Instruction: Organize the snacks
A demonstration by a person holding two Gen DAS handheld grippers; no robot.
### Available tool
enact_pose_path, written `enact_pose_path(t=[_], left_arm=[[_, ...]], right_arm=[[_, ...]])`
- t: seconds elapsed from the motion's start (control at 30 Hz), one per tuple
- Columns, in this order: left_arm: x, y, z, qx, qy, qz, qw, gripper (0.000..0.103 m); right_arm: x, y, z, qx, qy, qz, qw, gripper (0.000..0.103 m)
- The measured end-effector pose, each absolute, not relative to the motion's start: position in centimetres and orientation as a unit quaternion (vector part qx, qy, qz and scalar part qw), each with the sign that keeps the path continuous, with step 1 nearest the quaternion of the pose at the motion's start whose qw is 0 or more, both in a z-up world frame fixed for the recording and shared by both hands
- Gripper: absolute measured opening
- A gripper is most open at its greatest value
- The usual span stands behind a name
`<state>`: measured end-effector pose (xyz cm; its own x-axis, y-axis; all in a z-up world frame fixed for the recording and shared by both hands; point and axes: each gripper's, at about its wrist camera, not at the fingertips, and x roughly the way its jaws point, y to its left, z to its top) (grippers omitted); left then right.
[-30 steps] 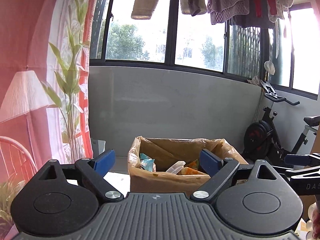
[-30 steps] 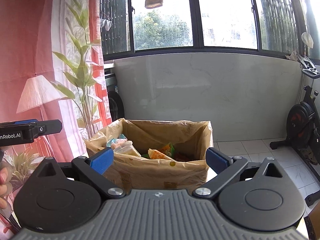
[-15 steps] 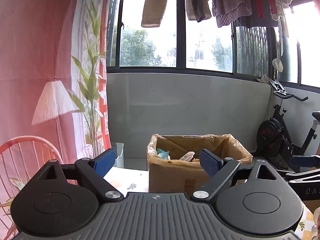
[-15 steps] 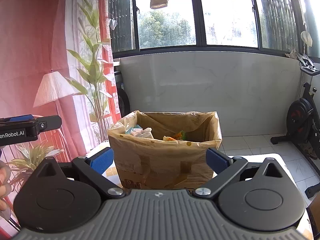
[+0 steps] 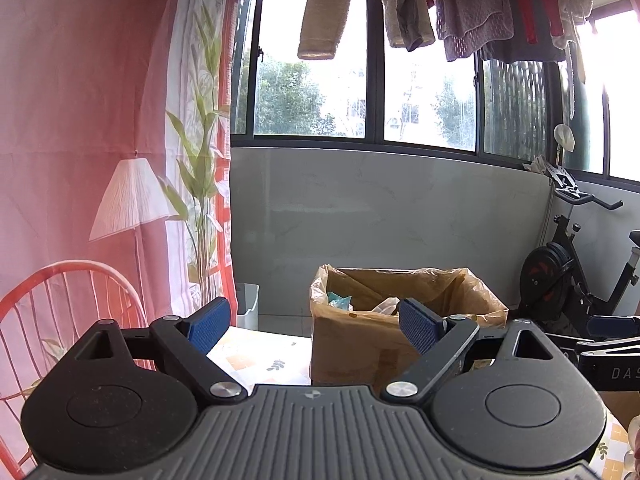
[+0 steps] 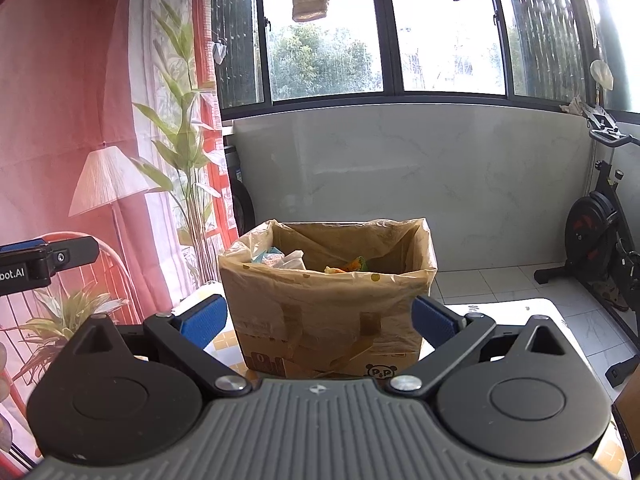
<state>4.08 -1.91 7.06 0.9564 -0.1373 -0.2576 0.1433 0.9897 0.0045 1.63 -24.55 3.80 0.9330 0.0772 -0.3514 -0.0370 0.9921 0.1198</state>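
Two grippers, both empty, fingers spread wide. Left gripper [image 5: 314,326] level with cardboard box [image 5: 360,348], box at 1 o'clock behind right pad. Right gripper [image 6: 320,320] faces box [image 6: 328,312] at 12 o'clock, pads flanking its lower corners, not touching. Snack packets [image 6: 280,258] inside plastic-lined box. Box stands on patterned table [image 5: 260,356].
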Motion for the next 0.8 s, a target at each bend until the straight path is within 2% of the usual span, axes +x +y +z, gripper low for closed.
enact_pose_path(t=[0.8], left_arm=[[4.15, -1.77, 6.69, 0.007, 0.141, -0.069, 0.988, 0.093]], right_arm=[[1.34, -24.69, 3.33, 0.059, 0.187, 0.028, 0.980, 0.100]])
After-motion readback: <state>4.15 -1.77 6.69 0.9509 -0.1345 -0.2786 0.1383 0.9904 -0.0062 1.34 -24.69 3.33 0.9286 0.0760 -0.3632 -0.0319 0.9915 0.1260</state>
